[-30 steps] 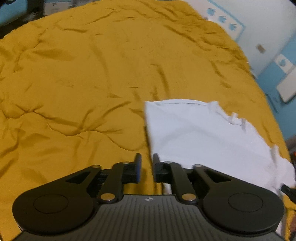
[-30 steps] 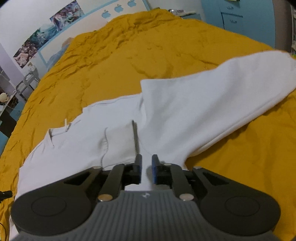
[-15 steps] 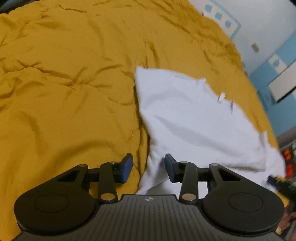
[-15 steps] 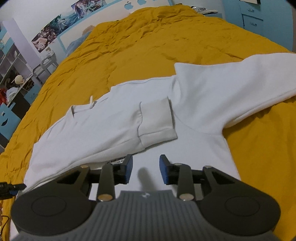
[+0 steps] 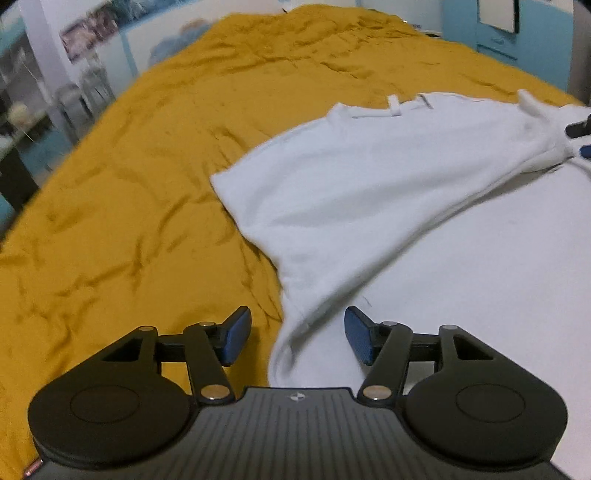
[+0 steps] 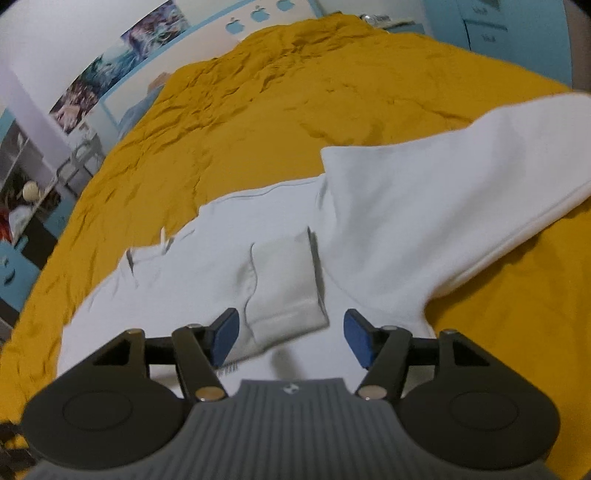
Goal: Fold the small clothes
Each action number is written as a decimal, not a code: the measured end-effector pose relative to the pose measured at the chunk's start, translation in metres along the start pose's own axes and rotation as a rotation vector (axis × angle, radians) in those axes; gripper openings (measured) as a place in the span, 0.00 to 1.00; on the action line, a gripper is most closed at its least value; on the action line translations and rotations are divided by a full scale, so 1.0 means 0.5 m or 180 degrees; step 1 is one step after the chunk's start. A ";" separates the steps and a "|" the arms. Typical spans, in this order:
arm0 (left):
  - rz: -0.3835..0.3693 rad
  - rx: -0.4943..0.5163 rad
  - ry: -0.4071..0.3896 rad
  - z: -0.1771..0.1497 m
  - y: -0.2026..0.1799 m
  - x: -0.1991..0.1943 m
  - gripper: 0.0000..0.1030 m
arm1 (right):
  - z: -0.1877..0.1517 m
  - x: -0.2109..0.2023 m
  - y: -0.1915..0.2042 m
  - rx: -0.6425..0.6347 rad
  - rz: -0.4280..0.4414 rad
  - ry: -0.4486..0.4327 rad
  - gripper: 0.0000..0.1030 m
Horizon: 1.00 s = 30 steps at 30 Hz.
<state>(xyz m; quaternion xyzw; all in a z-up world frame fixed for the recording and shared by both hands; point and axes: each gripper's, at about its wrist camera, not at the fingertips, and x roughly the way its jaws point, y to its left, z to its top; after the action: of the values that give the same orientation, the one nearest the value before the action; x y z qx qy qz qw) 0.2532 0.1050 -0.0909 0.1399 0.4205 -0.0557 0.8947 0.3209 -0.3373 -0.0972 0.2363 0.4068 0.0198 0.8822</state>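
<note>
A white long-sleeved top lies flat on a mustard-yellow bedspread. One sleeve is folded across the body, and its ribbed cuff lies just ahead of my right gripper, which is open and empty above the cloth. The other sleeve stretches out to the right. My left gripper is open and empty over the top's left edge, where cloth meets bedspread. The right gripper's fingertips show at the far right of the left wrist view.
The bedspread covers the whole bed. Blue drawers stand at the back right. A wall with posters and a cluttered shelf lie to the left.
Both grippers have opened wide and let go of the cloth. The folded sleeve now lies across the body. The left wrist view has swung round toward the top's collar.
</note>
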 end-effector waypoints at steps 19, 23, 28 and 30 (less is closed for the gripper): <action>0.0040 -0.0473 -0.0038 -0.007 0.062 0.001 0.09 | 0.007 -0.028 0.039 -0.0270 0.0173 -0.0137 0.00; -0.0012 -0.0536 0.0093 -0.010 0.065 0.003 0.09 | -0.039 0.009 -0.017 -0.0022 0.0064 0.0119 0.00; -0.0087 -0.0581 0.0227 -0.014 0.070 -0.010 0.09 | -0.034 -0.007 0.001 -0.0229 0.0013 0.0073 0.00; -0.0081 -0.0508 0.0367 -0.012 0.066 -0.015 0.09 | -0.031 -0.012 0.011 -0.0311 -0.0045 0.0076 0.00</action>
<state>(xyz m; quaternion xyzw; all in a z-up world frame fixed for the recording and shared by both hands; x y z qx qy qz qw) 0.2512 0.1381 -0.0819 0.0658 0.4761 -0.0253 0.8765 0.3065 -0.3276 -0.0992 0.1899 0.4175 0.0363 0.8879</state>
